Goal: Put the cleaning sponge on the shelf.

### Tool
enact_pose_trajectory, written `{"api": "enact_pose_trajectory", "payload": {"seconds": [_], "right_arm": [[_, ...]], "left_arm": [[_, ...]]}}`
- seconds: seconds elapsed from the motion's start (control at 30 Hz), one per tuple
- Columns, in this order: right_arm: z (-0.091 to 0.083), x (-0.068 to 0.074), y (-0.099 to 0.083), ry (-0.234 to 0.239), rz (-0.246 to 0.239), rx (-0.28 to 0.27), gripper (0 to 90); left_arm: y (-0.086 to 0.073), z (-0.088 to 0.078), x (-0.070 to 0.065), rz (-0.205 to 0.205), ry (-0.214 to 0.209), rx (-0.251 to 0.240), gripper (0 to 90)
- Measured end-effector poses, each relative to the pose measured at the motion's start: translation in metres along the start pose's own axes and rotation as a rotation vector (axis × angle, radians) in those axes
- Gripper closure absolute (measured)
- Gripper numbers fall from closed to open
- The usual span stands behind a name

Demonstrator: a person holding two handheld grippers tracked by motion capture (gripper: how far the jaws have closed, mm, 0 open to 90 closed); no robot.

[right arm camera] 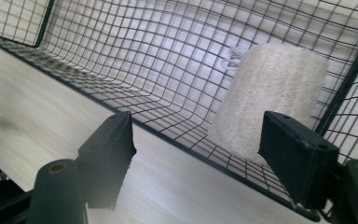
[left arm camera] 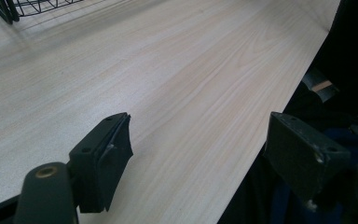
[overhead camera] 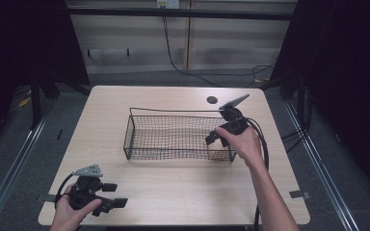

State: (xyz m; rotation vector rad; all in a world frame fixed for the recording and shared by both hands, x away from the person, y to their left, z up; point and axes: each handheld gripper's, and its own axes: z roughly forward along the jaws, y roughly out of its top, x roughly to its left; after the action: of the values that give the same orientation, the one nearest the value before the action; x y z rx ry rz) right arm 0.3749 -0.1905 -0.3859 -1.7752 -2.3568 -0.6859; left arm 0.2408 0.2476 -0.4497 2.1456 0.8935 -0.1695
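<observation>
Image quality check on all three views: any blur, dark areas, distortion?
High view: sharp on the table, surroundings dark. Left gripper view: wood grain crisp, near fingers soft. Right gripper view: basket wires bow from lens distortion, the pale sponge reads clearly, foreground table smeared.

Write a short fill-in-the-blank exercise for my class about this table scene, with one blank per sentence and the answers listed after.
1. The black wire basket stands on a ____ table.
2. A pale loofah sponge lies inside the ____.
3. The right gripper is at the basket's right end with its jaws ____.
4. The left gripper is held near the table's ____ corner on the person's left side.

Missing words: wooden; basket; open; near
</observation>
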Motion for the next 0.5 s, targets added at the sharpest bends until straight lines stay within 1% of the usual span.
{"api": "enact_pose_trajectory", "payload": {"seconds": [0.07, 0.2, 0.23, 0.27, 0.4, 0.43, 0.5], "right_arm": [[-0.001, 0.002, -0.003, 0.007, -0.015, -0.006, 26.4], [-0.002, 0.003, -0.008, 0.011, -0.028, -0.005, 26.9], [-0.004, 0.002, -0.011, 0.015, -0.039, -0.008, 27.4], [-0.004, 0.002, -0.011, 0.015, -0.039, -0.008, 27.4], [-0.009, 0.004, -0.019, 0.022, -0.07, -0.037, 28.3], [-0.009, 0.005, -0.021, 0.017, -0.08, -0.045, 28.6], [-0.009, 0.007, -0.025, 0.027, -0.093, -0.047, 28.6]], "left_arm": [[0.0, 0.0, 0.0, 0.0, -0.001, 0.001, 22.3], [0.0, 0.0, 0.0, 0.0, -0.004, 0.006, 22.3], [0.0, 0.0, 0.0, -0.003, 0.003, 0.0, 23.4], [0.0, 0.0, 0.0, -0.002, 0.006, 0.0, 23.4], [0.0, 0.001, 0.0, -0.002, 0.0, 0.002, 23.4], [0.0, 0.0, 0.0, -0.001, -0.002, 0.005, 23.3], [0.0, 0.001, 0.0, -0.002, -0.002, 0.005, 23.1]]}}
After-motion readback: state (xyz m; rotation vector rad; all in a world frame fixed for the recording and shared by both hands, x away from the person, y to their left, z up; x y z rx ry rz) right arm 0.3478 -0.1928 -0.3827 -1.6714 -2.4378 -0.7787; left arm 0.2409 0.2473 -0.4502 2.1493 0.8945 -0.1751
